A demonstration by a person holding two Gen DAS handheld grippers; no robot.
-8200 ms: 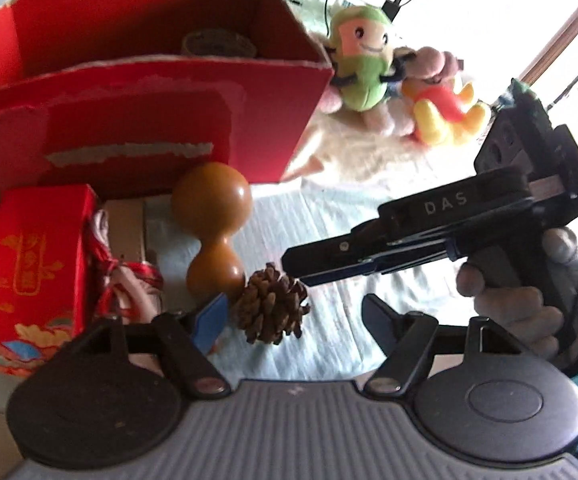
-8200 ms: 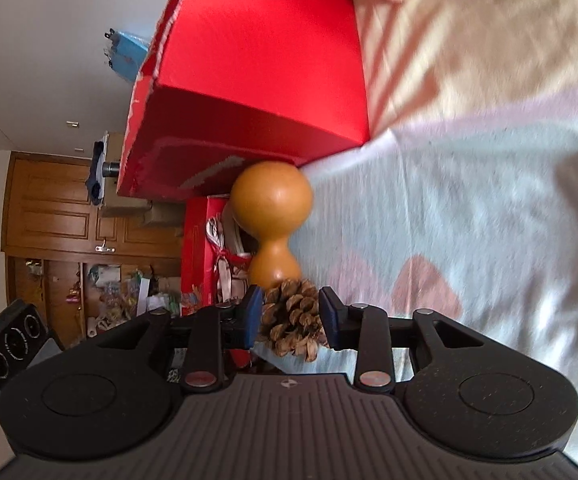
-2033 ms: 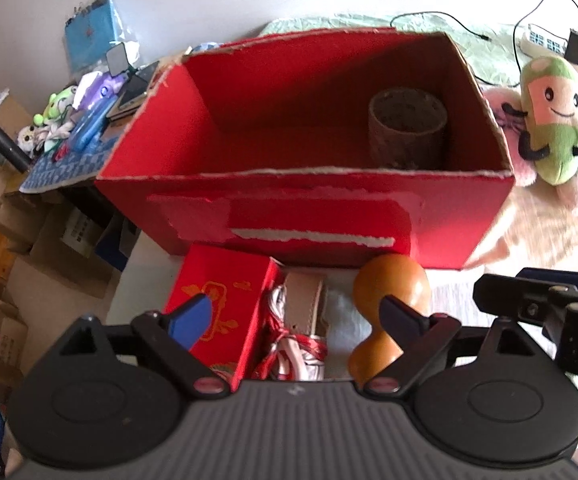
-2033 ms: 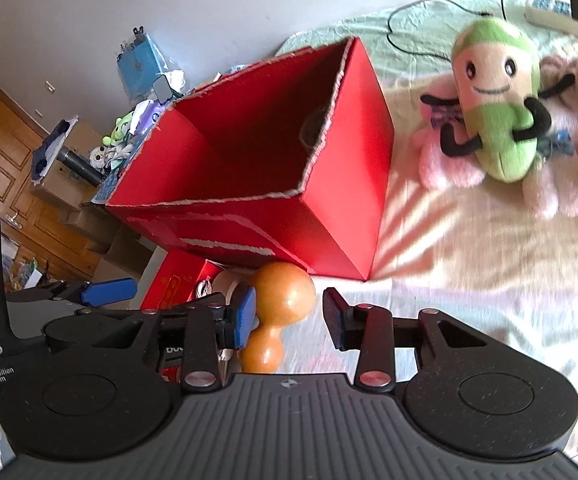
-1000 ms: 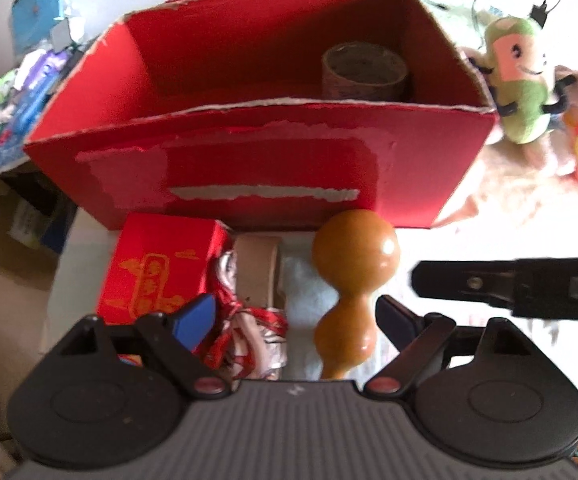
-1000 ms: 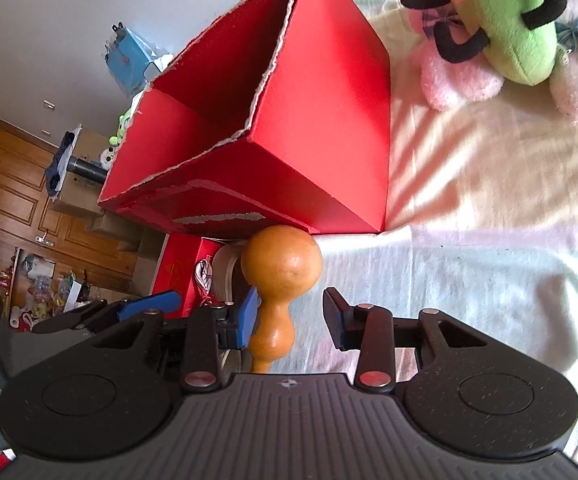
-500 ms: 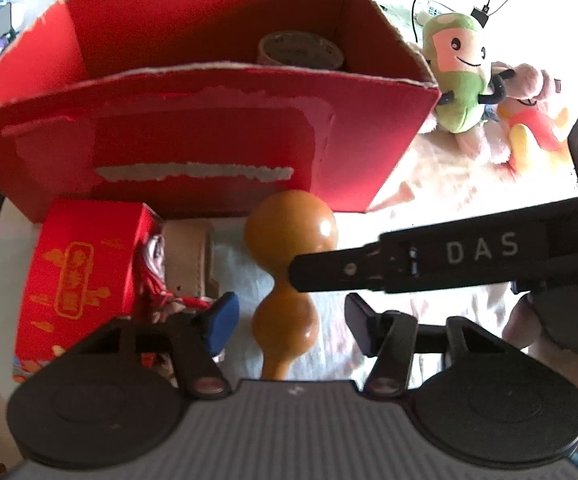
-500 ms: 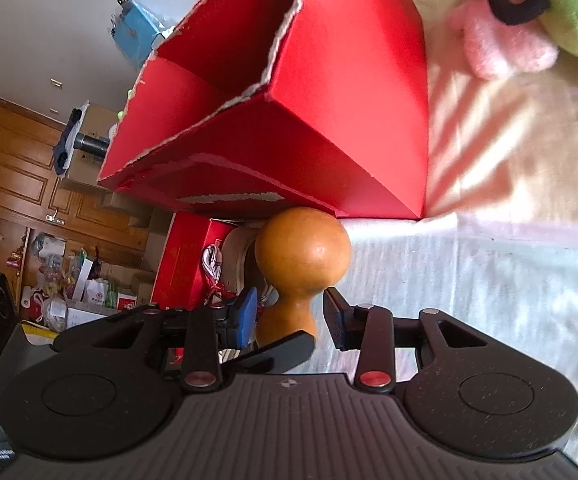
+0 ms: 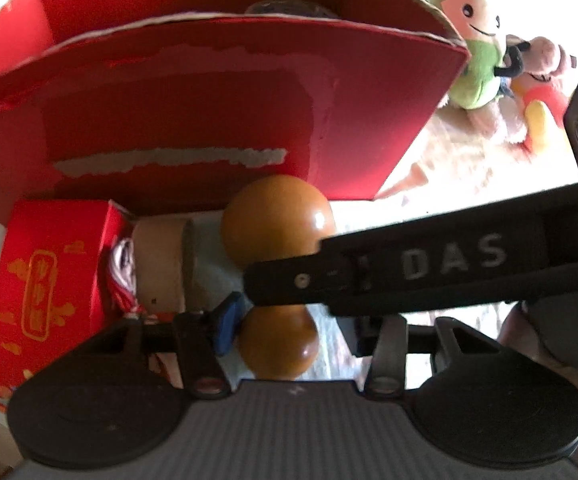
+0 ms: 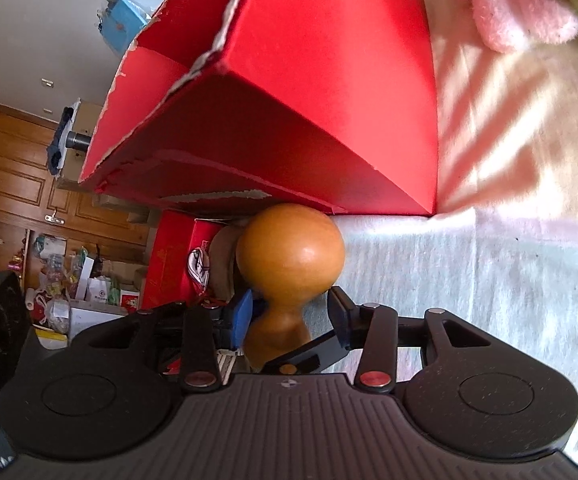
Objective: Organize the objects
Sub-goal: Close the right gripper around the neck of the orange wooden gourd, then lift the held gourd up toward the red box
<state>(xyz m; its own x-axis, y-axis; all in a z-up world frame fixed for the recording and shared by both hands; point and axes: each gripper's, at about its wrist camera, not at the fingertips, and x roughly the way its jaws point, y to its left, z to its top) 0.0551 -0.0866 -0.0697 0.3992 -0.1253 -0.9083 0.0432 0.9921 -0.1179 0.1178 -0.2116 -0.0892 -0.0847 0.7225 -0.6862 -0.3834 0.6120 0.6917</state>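
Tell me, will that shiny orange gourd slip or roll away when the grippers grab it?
The gourd looks glossy and hard, so it may slip. The right gripper straddles its narrow waist, which should help hold it. Its round bulbs could probably roll on the cloth if nudged.

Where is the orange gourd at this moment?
In both views the orange gourd lies on the pale cloth before the red box, between both grippers' open fingers, with a small red packet nearby.

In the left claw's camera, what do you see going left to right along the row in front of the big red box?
Small red box with gold print → tan roll → orange gourd → the other claw's black finger marked DAS.
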